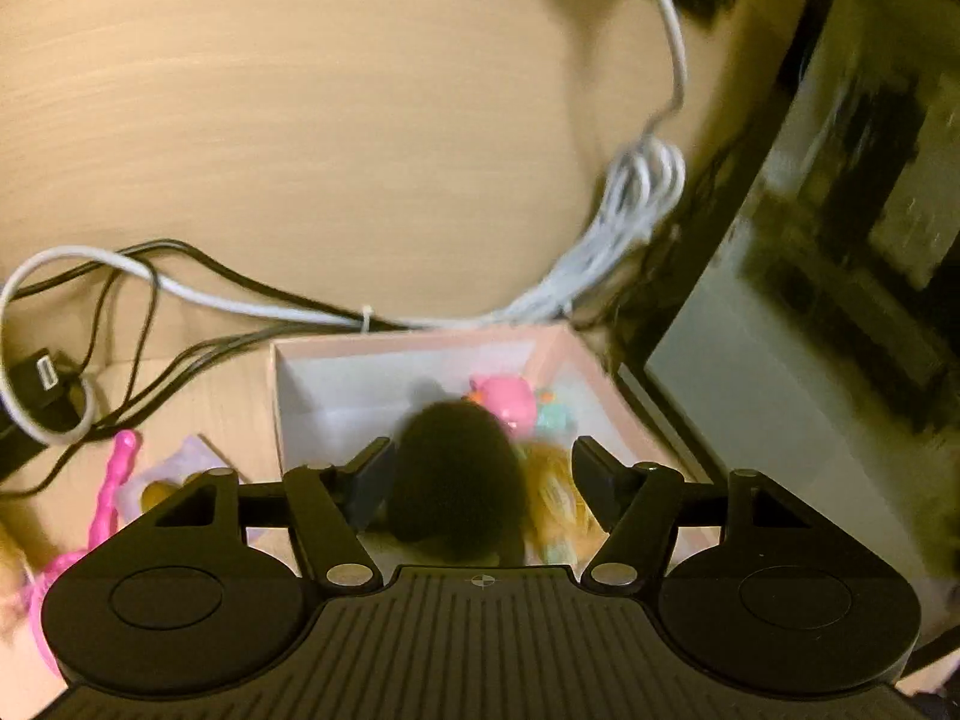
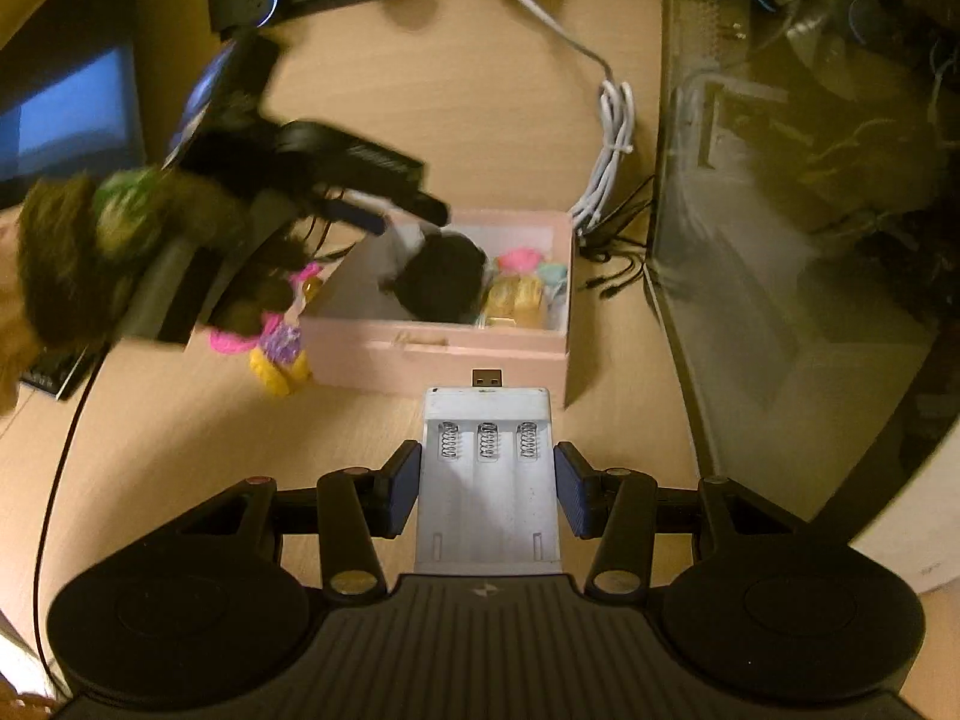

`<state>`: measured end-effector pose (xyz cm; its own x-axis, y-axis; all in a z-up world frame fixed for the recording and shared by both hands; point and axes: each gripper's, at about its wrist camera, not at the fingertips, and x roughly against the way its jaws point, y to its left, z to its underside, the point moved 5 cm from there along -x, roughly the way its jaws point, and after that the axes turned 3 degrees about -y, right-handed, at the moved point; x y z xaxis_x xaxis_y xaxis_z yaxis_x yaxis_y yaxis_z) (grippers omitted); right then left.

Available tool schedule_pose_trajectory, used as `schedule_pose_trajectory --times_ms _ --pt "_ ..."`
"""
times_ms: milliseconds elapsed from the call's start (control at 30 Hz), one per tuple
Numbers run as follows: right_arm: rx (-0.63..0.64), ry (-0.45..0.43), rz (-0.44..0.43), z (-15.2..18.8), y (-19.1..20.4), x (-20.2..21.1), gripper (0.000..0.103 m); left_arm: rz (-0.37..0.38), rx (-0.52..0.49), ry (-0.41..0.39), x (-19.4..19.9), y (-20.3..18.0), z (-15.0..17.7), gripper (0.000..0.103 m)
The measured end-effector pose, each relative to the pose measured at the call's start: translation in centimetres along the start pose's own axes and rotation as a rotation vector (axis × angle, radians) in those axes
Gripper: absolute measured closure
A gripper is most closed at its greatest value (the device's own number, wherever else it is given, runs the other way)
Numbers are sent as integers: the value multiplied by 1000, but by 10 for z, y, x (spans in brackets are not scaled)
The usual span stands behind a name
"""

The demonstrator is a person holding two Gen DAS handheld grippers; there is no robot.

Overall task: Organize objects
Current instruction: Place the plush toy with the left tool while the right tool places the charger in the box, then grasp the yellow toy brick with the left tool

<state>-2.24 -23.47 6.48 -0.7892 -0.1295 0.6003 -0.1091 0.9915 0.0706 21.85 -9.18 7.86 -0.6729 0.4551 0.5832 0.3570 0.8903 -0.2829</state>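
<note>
Left gripper [image 1: 480, 474] spread wide over black fuzzy ball [image 1: 456, 474] in pink box [image 1: 420, 348]; right gripper [image 2: 486, 486] parted beside battery charger [image 2: 487, 480], barely touching.

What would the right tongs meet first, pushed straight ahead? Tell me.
Likely the pink box: its near wall lies just beyond the battery charger between the right tongs, USB plug leading. Depth is uncertain.

Bare desk [image 2: 468, 120] lies open behind the pink box [image 2: 438, 354]. A glass tank [image 2: 780, 240] walls off the right, bundled white cable [image 2: 612, 144] crowds the box's far corner, and toys [image 2: 276, 354] crowd its left.
</note>
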Motion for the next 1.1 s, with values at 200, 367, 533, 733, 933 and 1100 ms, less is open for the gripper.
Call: schedule_pose_trajectory --times_ms 200,367,533,733,933,1100 --pt "5 -48 -6 -51 -5 -27 56 -41 85 -91 68 34 29 32" --pt "-18 -115 -11 -117 4 -81 55 -169 172 6 99 74 94 33" --pt "-16 -67 8 -132 13 -125 26 -220 279 60 112 93 133 33" --pt "39 12 -8 -84 27 -114 19 -182 372 47 104 96 129 33" --pt "88 75 11 -31 35 -92 19 -275 373 20 73 96 110 34" --pt "81 96 37 -8 29 -77 18 -353 338 61 52 96 113 55"
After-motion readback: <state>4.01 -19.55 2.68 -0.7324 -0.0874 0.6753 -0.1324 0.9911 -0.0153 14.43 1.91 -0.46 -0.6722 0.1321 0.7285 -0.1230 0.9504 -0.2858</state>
